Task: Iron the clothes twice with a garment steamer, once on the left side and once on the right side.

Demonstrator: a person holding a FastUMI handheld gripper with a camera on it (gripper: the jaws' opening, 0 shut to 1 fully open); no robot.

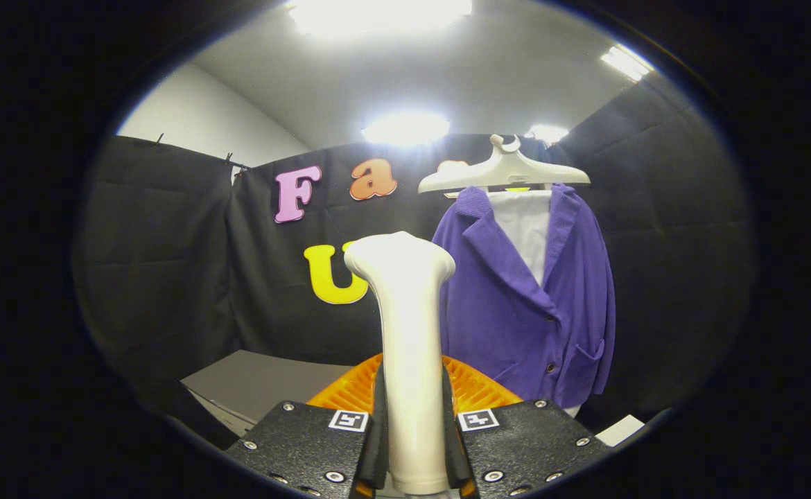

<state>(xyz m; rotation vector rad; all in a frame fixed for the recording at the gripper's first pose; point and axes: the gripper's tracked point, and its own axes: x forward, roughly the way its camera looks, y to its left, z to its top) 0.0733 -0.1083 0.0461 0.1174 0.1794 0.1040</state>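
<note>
Clamping the steamer (409,333) by its white handle, the gripper (414,443) has both jaws pressed on it, so the head stands upright ahead of the fingers, probably to keep its face ready for the cloth. Beyond and to the right hangs the purple jacket (530,298) on a hanger (504,170), apart from the steamer. Open room lies between them; a grey table (260,381) sits lower left.

One garment steamer (409,333) is standing between the two fingers (308,443) of one gripper (412,443); one purple jacket (530,291) is hanging on one white hanger (502,170); three ceiling lights (405,128) are glowing, perhaps four; one grey counter (260,381) is showing
</note>
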